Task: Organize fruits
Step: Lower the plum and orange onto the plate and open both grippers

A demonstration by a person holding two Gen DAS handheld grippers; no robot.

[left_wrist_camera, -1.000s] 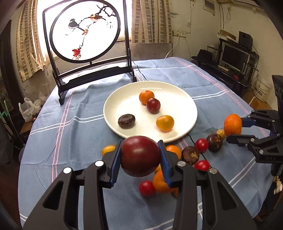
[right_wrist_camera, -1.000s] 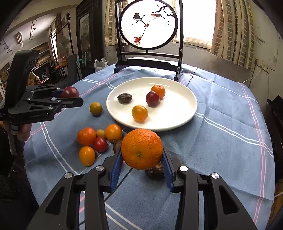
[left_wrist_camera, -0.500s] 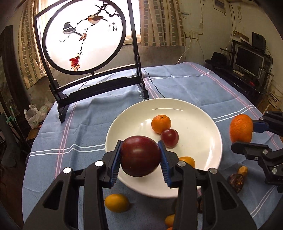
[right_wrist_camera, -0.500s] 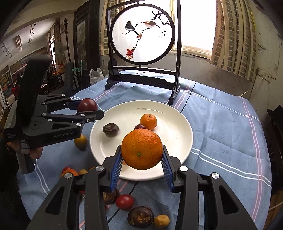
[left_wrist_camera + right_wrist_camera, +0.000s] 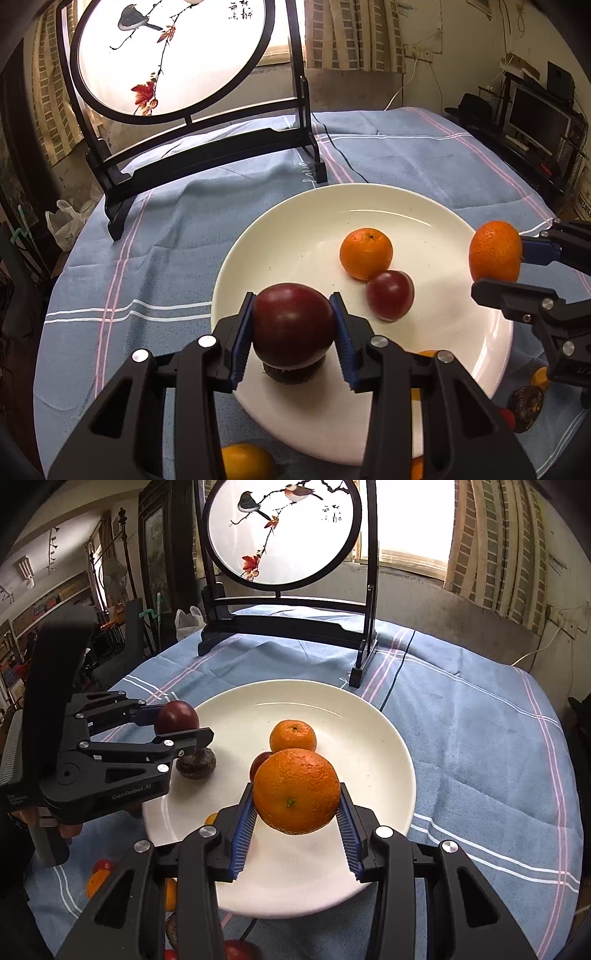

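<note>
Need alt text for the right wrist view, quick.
The right gripper holds a large orange above a white plate. At left, the left gripper holds a dark red fruit over the plate's edge.

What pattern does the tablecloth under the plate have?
The tablecloth is plain blue with thin white and pink stripes, clearest in the right wrist view.
</note>
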